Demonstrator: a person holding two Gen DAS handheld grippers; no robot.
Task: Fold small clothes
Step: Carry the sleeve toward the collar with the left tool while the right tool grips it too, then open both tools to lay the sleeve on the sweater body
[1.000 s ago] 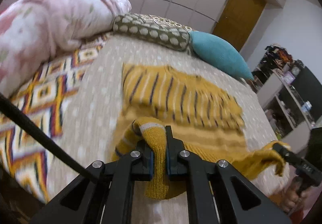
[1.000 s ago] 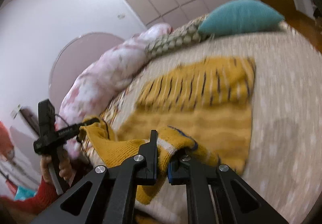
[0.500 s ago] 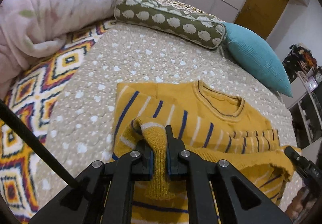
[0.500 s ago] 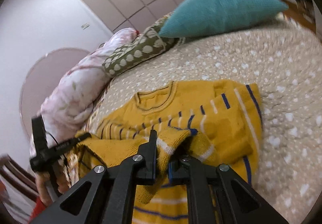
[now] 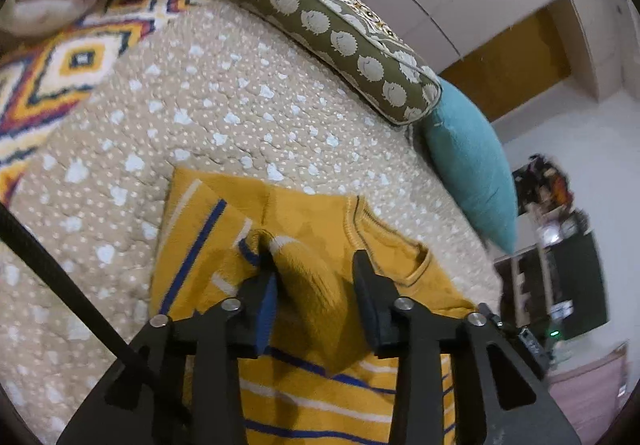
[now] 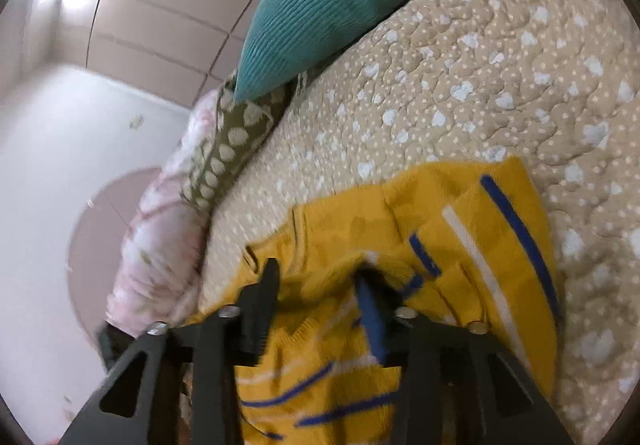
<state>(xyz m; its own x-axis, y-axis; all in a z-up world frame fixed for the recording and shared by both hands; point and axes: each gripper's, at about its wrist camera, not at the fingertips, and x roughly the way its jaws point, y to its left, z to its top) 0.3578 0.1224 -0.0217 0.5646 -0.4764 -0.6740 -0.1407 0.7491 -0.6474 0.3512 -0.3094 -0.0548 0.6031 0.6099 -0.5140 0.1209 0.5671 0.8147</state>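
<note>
A small mustard-yellow knit sweater (image 5: 308,213) with blue and white stripes lies on the beige dotted bedspread (image 5: 224,105), its lower half folded up over the body below the neckline. It also shows in the right wrist view (image 6: 440,213). My left gripper (image 5: 312,269) is open just above the folded hem, with a hump of fabric loose between the fingers. My right gripper (image 6: 320,285) is open over the other hem corner, the cloth lying slack between its fingers.
An olive patterned bolster (image 5: 332,33) and a teal cushion (image 5: 468,165) lie at the head of the bed. A pink floral duvet (image 6: 152,245) and a geometric blanket (image 5: 68,61) lie along the left side. Shelves (image 5: 560,265) stand beyond the bed.
Both grippers carried the sweater's hem up and over toward the neckline, then opened and let the cloth go; the hem now rests on the sweater.
</note>
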